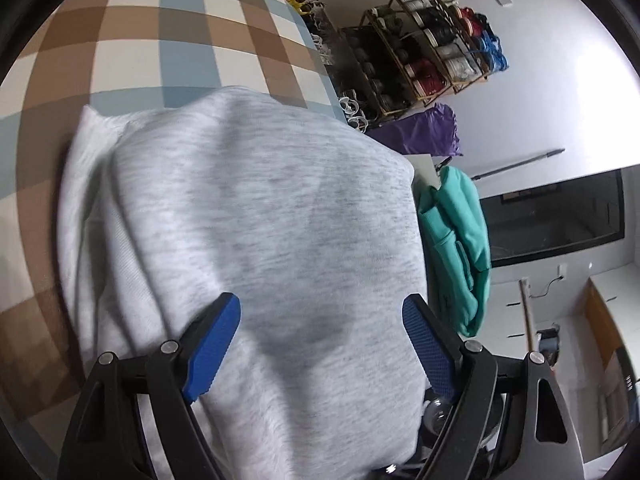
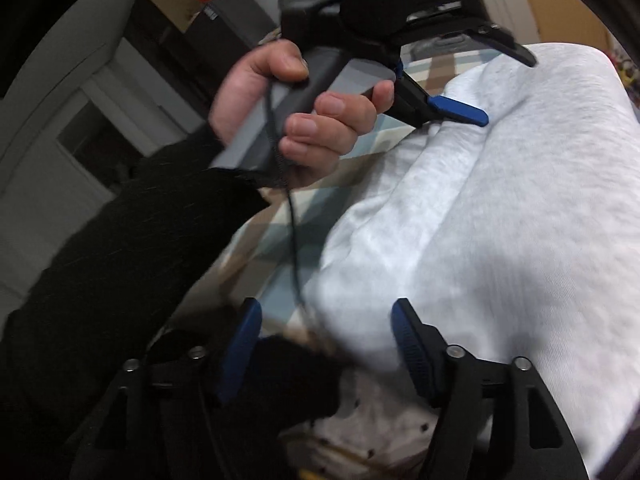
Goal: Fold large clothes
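- Two views shared one thing: the grey sweatshirt (image 1: 248, 216) lay bunched on the checked table (image 1: 132, 40).
- Only the left wrist view showed a teal garment (image 1: 456, 248) at the sweatshirt's right edge and a far rack of spools (image 1: 432, 48).
- Only the right wrist view showed the person's hand (image 2: 296, 116).
- Left tongs (image 1: 321, 308) stood wide apart over the sweatshirt, gripping nothing.
- Right tongs (image 2: 326, 316) gaped wide, empty, above the sweatshirt's near edge.

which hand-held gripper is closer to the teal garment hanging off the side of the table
Left. The left hand-held gripper hovers open over the grey garment, with the teal garment just beyond its right finger. The right hand-held gripper is open at the grey garment's other edge; teal isn't in its view.
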`<control>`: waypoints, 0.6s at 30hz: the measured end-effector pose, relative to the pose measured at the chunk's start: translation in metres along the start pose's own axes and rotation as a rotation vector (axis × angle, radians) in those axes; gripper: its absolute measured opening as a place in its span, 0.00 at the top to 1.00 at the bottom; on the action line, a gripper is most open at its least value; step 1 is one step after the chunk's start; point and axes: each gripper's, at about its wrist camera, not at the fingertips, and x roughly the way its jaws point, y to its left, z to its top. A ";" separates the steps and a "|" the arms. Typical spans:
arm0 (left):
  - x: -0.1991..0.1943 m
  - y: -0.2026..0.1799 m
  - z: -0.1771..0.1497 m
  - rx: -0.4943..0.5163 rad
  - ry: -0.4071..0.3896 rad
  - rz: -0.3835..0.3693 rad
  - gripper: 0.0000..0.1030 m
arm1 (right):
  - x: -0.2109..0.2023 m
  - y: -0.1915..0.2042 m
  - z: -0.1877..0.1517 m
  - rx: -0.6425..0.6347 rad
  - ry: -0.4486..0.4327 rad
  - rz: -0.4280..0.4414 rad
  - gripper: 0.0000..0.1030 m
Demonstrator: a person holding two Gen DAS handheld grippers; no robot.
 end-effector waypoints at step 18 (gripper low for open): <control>0.005 -0.042 -0.117 0.093 -0.065 -0.019 0.22 | -0.045 -0.081 0.028 0.300 0.070 -0.120 0.76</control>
